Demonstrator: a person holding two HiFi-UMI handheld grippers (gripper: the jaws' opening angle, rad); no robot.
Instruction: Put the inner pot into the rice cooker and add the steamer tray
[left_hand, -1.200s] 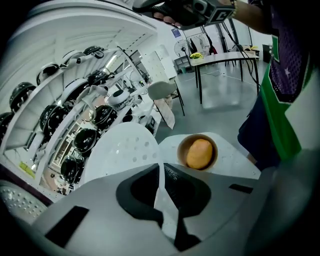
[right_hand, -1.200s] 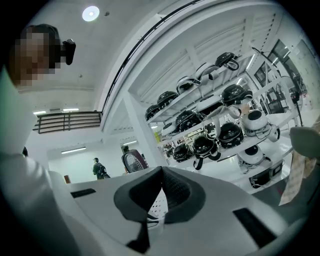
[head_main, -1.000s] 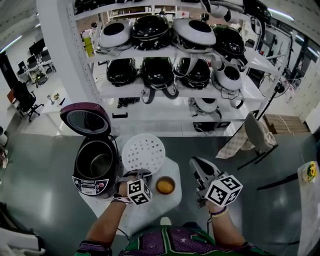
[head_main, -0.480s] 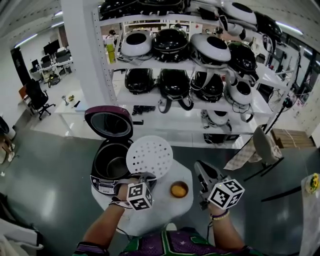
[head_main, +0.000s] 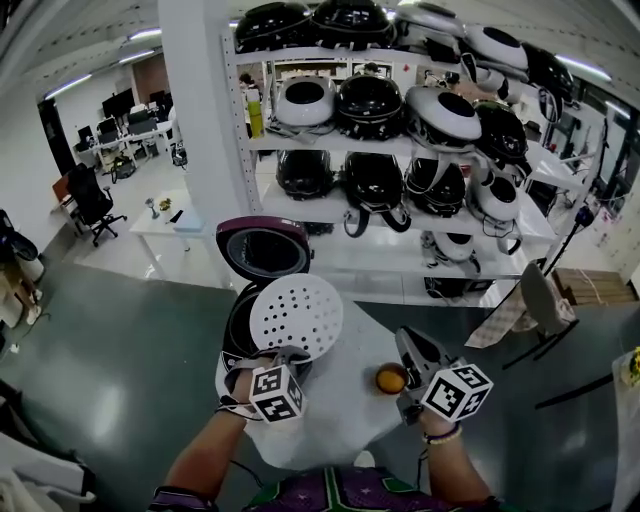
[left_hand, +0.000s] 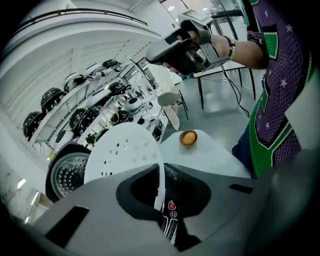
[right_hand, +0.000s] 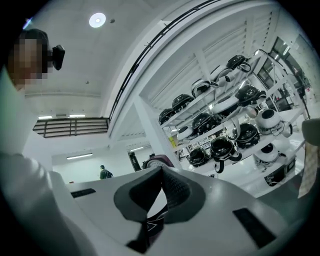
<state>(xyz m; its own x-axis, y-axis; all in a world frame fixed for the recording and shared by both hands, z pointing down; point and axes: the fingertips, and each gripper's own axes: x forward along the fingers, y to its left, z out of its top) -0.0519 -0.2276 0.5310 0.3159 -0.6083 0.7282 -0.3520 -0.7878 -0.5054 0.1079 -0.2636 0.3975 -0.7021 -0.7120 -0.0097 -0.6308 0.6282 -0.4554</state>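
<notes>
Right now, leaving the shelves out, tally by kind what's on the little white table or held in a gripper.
rice cooker: 1
steamer tray: 1
small bowl: 1
Total: 3

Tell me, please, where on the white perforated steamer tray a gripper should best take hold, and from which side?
The thin outer rim, from the person's side. The steamer tray is a flat disc, so its edge fits between two jaws. The left gripper is shut on that near rim, holding the tray tilted over the open rice cooker.
</notes>
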